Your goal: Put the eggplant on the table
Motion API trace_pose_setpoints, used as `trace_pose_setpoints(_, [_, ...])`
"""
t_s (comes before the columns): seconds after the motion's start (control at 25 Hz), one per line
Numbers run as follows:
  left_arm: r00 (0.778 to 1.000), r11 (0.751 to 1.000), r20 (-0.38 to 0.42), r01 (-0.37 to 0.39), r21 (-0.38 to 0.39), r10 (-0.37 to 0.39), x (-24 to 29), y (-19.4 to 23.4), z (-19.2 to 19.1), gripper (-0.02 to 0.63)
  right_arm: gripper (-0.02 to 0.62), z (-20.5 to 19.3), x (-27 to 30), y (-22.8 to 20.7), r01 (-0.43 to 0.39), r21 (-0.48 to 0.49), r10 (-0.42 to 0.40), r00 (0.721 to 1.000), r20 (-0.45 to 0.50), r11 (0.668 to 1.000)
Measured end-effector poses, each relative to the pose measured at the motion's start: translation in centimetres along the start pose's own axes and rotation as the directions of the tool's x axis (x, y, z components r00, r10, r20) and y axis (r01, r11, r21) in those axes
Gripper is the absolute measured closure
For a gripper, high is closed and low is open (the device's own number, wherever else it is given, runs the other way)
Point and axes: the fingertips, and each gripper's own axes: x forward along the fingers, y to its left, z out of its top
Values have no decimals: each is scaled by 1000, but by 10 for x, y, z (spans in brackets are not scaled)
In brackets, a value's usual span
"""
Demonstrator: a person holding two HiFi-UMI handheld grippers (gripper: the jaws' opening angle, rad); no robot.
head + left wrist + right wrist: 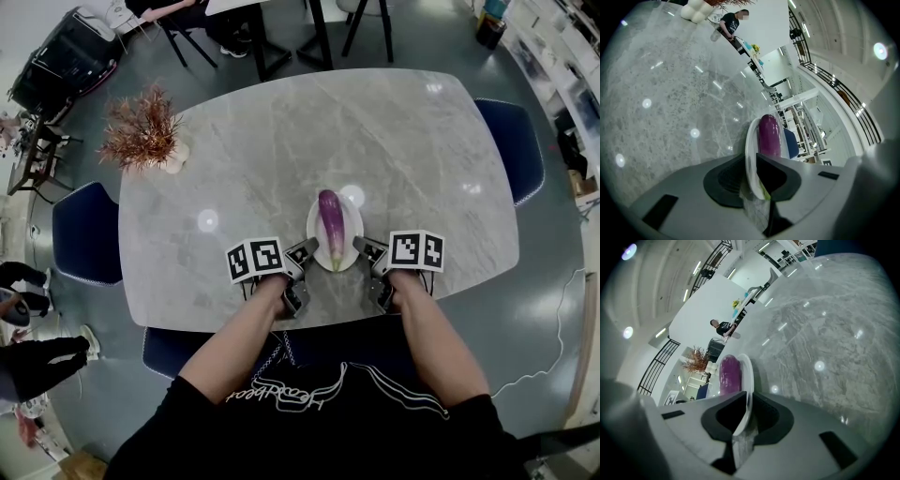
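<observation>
— What sits on the grey marble surface (281, 141)?
— A dried plant (141, 127) at the far left. Close to the near edge is a white plate (354, 225), and the purple eggplant (330, 225) lies lengthwise on it, green stem end nearest the person.
— And the tools?
— The left tool (307, 251) is clamped on the plate's left rim, the right tool (364, 248) on its right rim.

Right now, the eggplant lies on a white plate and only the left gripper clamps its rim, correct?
Not only the left gripper: the right gripper clamps the plate rim too, per the right gripper view. The eggplant lies on it.
</observation>
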Motion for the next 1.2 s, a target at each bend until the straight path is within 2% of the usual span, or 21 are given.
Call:
trace_pose_setpoints(0.08, [1000,1000,-1,5,6,-5,0,-2,-1,535,572,0,0,1,1,-7,-1,1000,0,1000])
trace_pose_setpoints(0.16, [1000,1000,1,3,12,-3,0,-3,-1,528,534,0,0,2,-1,-12,1,1000,2,1000])
trace_pose_setpoints(0.76, [1000,999,10,4,49,-5,-21,-3,2,523,534,2,-22,-2,48,-95,-44,998,44,994])
trace_pose_setpoints(1.0, [999,997,8,38,61,-38,-38,-16,-3,525,534,-6,-38,24,-22,-109,29,998,61,994])
trace_pose_setpoints(1.2, [996,994,32,79,70,-82,-62,-37,-12,526,534,-22,-64,54,-76,-228,93,994,64,971])
